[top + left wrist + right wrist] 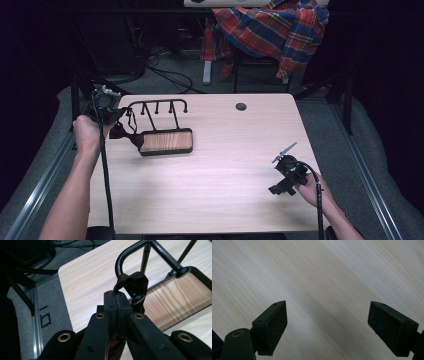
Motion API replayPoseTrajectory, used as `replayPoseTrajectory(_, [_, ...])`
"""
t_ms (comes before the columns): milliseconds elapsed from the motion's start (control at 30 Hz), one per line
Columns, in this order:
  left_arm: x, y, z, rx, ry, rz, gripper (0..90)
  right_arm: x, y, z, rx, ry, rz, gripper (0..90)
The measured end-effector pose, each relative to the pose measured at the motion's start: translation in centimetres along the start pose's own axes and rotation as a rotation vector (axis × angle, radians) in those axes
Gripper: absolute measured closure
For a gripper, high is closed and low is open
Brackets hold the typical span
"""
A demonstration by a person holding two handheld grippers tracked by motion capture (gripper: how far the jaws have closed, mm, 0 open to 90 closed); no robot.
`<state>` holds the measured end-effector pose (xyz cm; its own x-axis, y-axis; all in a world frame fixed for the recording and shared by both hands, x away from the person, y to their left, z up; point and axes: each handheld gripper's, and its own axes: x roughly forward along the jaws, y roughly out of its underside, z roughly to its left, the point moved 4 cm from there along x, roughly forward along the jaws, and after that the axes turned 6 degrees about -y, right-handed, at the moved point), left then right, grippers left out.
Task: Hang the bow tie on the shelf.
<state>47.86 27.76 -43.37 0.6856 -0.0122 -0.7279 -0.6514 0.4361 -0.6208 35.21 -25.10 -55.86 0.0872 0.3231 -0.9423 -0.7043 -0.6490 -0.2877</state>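
A: Where is the dark red cloth (133,281)?

B: At the desk's (225,170) left edge, on the black rack (159,107); left gripper (116,301) fingers clamp it.

A: And the right gripper (328,322)?

B: Fingers apart above bare, free desk. Floor marking reads "10".

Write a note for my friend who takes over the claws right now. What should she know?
Left claw: shut on the dark red cloth, which is draped over the end hook of the black rack at the table's far left.
Right claw: open, holding nothing, above bare table at the near right.
Rack: upright on its wooden base; its other hooks look bare.
Done: cloth brought to the end hook.
Left: probably let go of the cloth and check that it hangs on its own. I cannot tell if it is fully hooked.
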Motion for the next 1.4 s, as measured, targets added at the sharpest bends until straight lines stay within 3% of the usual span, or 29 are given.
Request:
replayPoseTrajectory(467, [1.2,0.7,-0.1,-0.03,-0.006,-0.007,88.9,0.0,0.0,0.1,0.006,0.006,-0.015,15.8])
replayPoseTrajectory(567, [1.7,1.2,-0.1,-0.066,0.004,-0.032,88.8,-0.1,0.0,-0.1,0.005,0.01,0.0,15.8])
replayPoseTrajectory(633, [2.2,1.4,-0.1,-0.074,0.003,-0.025,88.7,0.0,0.0,0.2,0.018,0.004,-0.024,15.8])
replayPoseTrajectory(900, [3.1,1.8,-0.3,-0.106,0.008,-0.053,88.5,0.1,0.0,0.0,0.015,0.01,-0.008,15.9])
replayPoseTrajectory(1133, [3.2,1.8,-0.2,-0.132,0.005,-0.056,87.0,0.0,0.0,0.0,0.007,0.003,0.002,15.8])
replayPoseTrajectory(1300, [2.8,1.9,0.1,-0.148,-0.001,-0.09,85.8,0.1,0.0,0.0,-0.001,0.009,0.0,15.8])
replayPoseTrajectory(1400, [2.6,1.8,0.0,-0.14,0.0,-0.093,85.6,0.1,0.0,0.0,0.001,0.008,0.002,15.8])
